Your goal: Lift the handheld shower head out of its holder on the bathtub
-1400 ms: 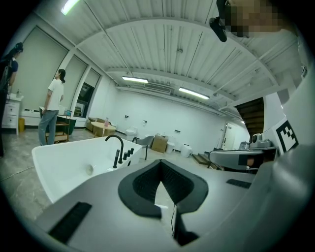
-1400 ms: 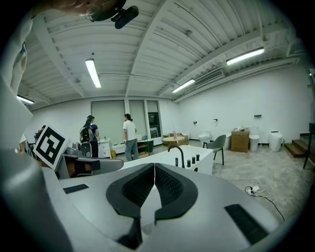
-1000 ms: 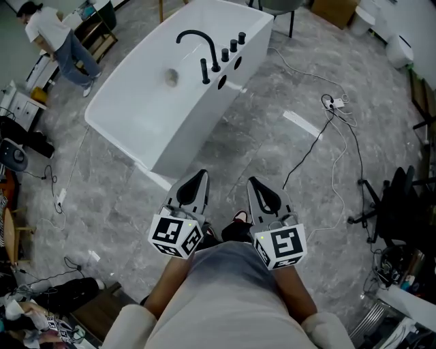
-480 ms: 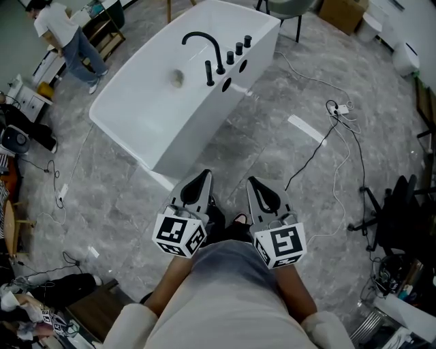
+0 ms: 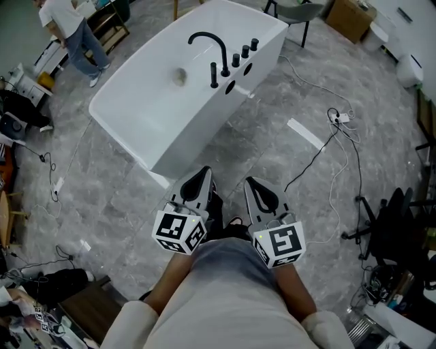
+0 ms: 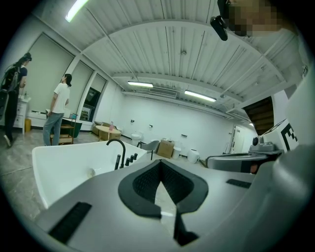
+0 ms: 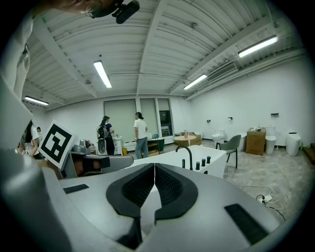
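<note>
A white freestanding bathtub (image 5: pixel 143 116) stands on the grey floor ahead of me. On its right rim are a black arched faucet (image 5: pixel 210 42), a black upright handheld shower head (image 5: pixel 214 73) in its holder, and three black knobs (image 5: pixel 245 52). My left gripper (image 5: pixel 201 172) and right gripper (image 5: pixel 251 181) are side by side near my body, well short of the tub, both shut and empty. The left gripper (image 6: pixel 160 163) view shows the shower head (image 6: pixel 117 161) far ahead. The right gripper (image 7: pixel 154 165) view shows the shower head (image 7: pixel 183 164) beside the faucet.
A person (image 5: pixel 71 31) stands at the far left beyond the tub. Cables and a power strip (image 5: pixel 340 117) trail over the floor on the right, near a black office chair (image 5: pixel 385 225). A grey chair (image 5: pixel 293 10) and a cardboard box (image 5: pixel 349 10) stand behind the tub. Clutter lines the left edge.
Both grippers have moved a little forward toward the tub, which now lies slightly further right and lower in the head view. The jaws stayed shut.
</note>
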`<act>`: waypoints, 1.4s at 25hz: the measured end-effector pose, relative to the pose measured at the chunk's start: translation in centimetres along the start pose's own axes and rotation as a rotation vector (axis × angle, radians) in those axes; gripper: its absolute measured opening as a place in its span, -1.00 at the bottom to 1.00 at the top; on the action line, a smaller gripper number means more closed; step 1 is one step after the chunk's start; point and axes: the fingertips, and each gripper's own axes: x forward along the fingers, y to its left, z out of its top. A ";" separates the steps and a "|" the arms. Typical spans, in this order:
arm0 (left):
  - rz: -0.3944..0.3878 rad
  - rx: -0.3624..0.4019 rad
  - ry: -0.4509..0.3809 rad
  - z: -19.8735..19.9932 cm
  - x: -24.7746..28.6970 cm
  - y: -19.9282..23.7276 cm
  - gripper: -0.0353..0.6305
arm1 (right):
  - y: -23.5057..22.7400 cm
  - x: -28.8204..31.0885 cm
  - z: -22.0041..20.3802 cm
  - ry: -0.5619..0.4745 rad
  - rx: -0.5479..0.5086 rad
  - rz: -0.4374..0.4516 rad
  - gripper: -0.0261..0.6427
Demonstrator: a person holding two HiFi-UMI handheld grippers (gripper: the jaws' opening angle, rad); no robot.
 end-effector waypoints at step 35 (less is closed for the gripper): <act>-0.102 -0.014 0.013 6.9 15.6 12.7 -0.88 | -5.2 20.3 6.1 0.053 0.011 0.000 -0.86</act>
